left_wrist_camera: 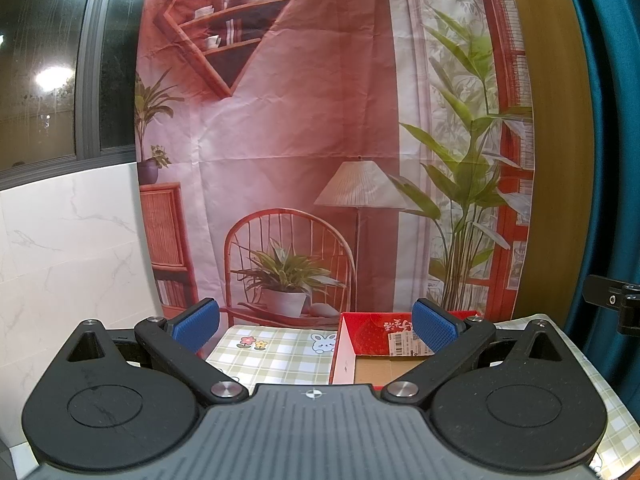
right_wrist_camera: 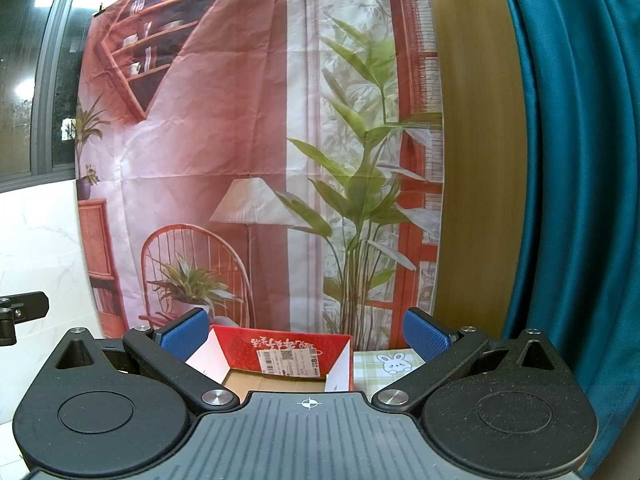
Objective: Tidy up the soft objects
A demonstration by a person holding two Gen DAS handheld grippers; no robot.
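An open red cardboard box point(left_wrist_camera: 368, 334) with a brown inside and a white label stands on the checked tablecloth point(left_wrist_camera: 272, 352); it also shows in the right wrist view point(right_wrist_camera: 280, 350). My left gripper point(left_wrist_camera: 316, 326) is open and empty, held above the table's near side, left of the box. My right gripper point(right_wrist_camera: 306, 338) is open and empty, held in front of the box. No soft object is in view.
A printed backdrop point(left_wrist_camera: 304, 140) hangs right behind the table. A teal curtain point(right_wrist_camera: 568, 160) hangs at the right, a white marble wall point(left_wrist_camera: 68, 240) and a window stand at the left. The tablecloth point(right_wrist_camera: 384, 364) shows right of the box.
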